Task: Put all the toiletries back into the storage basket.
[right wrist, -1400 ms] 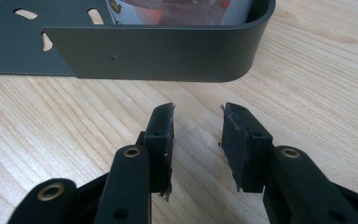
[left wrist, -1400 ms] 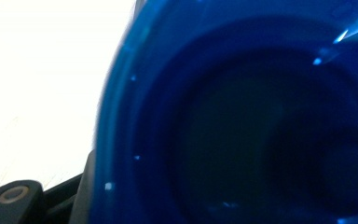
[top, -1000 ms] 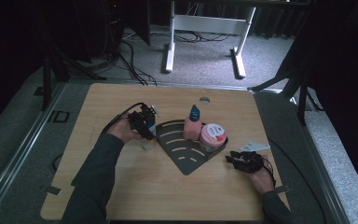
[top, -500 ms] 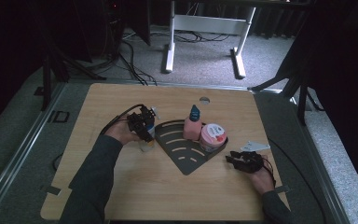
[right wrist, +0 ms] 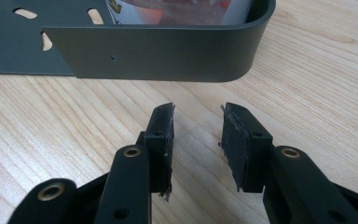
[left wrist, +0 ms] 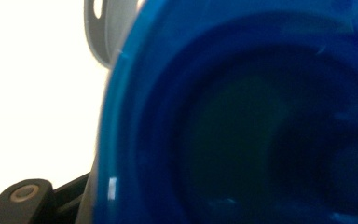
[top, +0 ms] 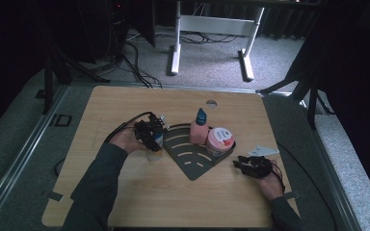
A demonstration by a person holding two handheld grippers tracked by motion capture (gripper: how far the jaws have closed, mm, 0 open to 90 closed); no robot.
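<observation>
My left gripper [top: 150,137] stands at the left edge of the dark fan-shaped tray [top: 188,161], over a small pale container [top: 154,153] that rests on the table. In the left gripper view a blue cap [left wrist: 242,121] sits very close between the jaws, blurred, and the gripper looks shut on it. In the tray stand a pink bottle with a blue cap [top: 200,129] and a pink-lidded jar [top: 220,140]. Right of the tray my right gripper [top: 243,165] lies low on the wood. Seen close, it [right wrist: 196,116] is open and empty, facing the tray's curved wall [right wrist: 158,51].
The wooden table [top: 125,202] has a small round hole [top: 211,103] near its far edge. Cables trail from both grippers. A white desk frame [top: 212,29] stands on the carpet beyond the table.
My left gripper has shifted slightly toward the near side, beside the tray's left edge. The right gripper has stayed where it was.
</observation>
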